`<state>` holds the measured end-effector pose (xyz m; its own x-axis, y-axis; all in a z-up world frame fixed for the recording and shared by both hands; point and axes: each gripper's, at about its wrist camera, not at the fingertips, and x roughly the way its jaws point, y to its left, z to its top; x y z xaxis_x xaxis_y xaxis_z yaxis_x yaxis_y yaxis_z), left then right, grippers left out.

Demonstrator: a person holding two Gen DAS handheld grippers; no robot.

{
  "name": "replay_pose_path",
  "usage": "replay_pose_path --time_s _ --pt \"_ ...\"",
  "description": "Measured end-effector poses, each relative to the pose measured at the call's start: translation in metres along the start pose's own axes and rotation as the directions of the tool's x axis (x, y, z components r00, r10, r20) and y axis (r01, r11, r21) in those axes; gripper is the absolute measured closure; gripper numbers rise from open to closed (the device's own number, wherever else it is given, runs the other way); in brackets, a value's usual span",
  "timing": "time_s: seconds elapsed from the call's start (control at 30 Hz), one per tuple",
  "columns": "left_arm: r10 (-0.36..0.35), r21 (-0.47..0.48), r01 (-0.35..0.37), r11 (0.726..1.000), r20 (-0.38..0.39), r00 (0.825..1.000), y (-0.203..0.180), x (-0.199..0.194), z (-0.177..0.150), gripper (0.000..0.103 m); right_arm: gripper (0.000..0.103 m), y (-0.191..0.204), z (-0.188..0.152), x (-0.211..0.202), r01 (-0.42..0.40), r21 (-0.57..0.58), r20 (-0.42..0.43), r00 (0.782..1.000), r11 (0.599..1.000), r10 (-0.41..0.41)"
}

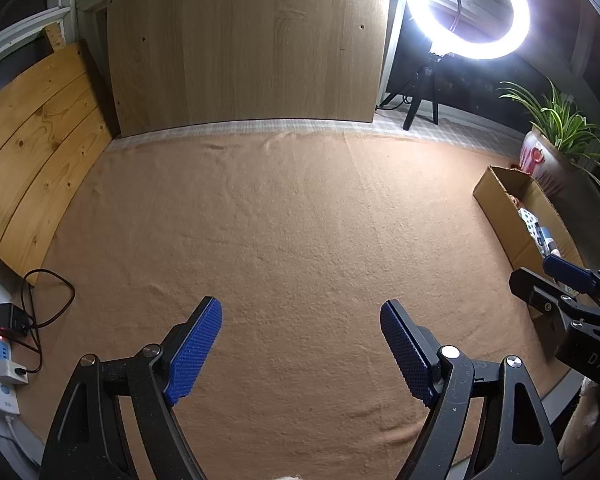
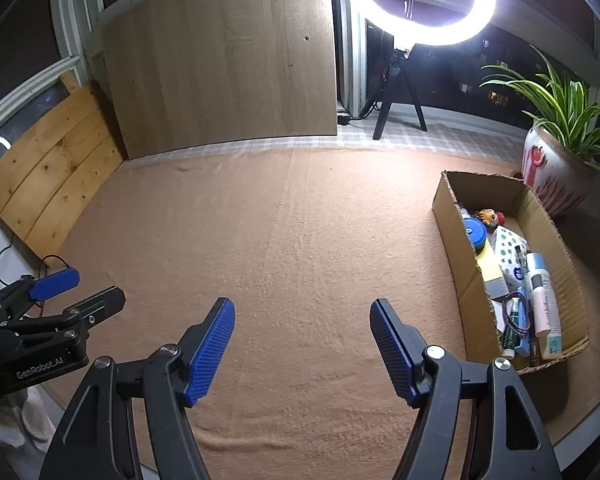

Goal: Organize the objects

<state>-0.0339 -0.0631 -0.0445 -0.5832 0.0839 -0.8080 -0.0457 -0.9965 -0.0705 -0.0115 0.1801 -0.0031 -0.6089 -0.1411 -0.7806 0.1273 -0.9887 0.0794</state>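
A cardboard box stands at the right of the tan cloth. Inside lie several small items: a blue round lid, a small doll figure, a dotted pouch and a white tube. My right gripper hangs open over bare cloth, left of the box, with nothing between its blue pads. My left gripper is open too, above the cloth's middle, holding nothing. In the left wrist view the box sits at the far right, partly hidden behind the right gripper's fingers.
A bright ring light on a tripod stands at the back. A potted plant is behind the box. Wooden boards lean at the back and left. A power strip with cables lies off the cloth's left edge.
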Motion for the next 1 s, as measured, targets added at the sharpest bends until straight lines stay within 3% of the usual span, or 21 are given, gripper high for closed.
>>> replay_pose_path --time_s 1.0 --pt "-0.012 0.000 0.012 1.000 -0.016 1.000 -0.0079 0.0078 0.0013 0.017 0.036 -0.0065 0.0007 0.0011 0.021 0.023 -0.005 1.000 1.000 -0.021"
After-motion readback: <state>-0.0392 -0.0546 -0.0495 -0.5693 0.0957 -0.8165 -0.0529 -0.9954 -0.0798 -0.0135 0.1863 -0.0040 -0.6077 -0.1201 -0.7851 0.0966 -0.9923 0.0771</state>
